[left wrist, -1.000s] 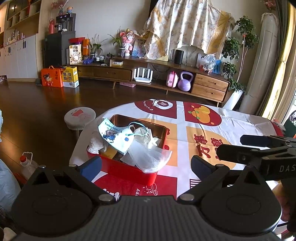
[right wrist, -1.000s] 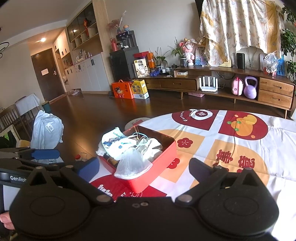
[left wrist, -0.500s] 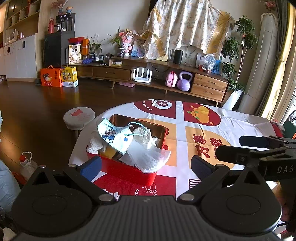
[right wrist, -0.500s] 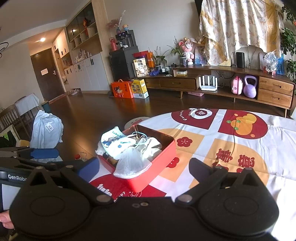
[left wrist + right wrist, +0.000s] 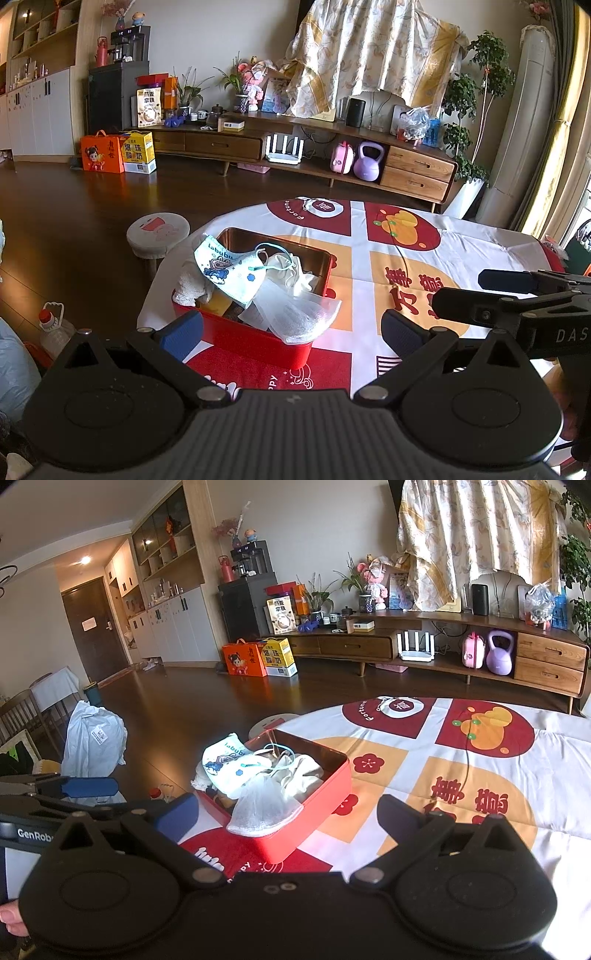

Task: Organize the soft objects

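Softness marked everything in the red box (image 5: 236, 334), at eleven o'clock on the tabletop (image 5: 461, 254): a limp face mask (image 5: 229, 271) and light mesh bag (image 5: 295, 314), best pinched at an edge. Left gripper (image 5: 291, 328) and right gripper (image 5: 286, 814) hung apart, empty.

Across the dark wood floor (image 5: 66, 206), a long wooden TV cabinet (image 5: 229, 142) against the far wall. On its lower shelf, a white router (image 5: 285, 149), a pink case (image 5: 341, 158) and a purple kettlebell (image 5: 366, 162) side by side. Draped above, a floral yellow cloth (image 5: 369, 55). Near the cabinet's left end, an orange gift box (image 5: 243, 658) touching a yellow carton (image 5: 279, 657). Beside the round table's patterned cloth (image 5: 436, 258), a small round stool (image 5: 158, 234). Further left, a pale blue bag (image 5: 94, 738).
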`<state>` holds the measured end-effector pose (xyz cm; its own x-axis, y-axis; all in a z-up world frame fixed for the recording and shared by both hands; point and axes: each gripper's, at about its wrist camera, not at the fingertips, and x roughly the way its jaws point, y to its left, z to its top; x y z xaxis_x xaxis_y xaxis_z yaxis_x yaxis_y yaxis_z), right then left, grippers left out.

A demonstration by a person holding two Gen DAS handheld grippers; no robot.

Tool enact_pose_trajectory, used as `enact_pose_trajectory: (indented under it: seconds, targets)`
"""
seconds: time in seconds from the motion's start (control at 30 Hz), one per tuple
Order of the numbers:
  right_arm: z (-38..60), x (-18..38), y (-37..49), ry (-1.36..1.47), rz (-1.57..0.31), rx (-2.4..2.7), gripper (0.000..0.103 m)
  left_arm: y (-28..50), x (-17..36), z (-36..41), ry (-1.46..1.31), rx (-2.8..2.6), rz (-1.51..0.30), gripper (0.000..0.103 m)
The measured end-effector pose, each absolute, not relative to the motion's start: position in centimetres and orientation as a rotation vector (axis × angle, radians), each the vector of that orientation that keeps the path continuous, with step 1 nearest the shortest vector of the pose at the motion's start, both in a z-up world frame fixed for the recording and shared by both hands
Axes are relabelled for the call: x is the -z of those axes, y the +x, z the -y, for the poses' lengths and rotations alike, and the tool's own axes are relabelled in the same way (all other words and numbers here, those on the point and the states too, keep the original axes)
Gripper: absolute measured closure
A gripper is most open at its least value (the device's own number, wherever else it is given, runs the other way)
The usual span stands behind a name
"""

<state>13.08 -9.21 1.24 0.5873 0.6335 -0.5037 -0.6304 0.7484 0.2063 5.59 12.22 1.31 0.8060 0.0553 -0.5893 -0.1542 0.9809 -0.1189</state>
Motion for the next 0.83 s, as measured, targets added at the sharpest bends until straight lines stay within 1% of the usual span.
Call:
enact_pose_trajectory:
  seconds: [0.83]
  targets:
    - [9.25, -0.9, 12.94, 0.014, -0.595, -0.734, 0.0, 5.68, -1.14, -12.41, -0.181, -0.125, -0.633, 0.0]
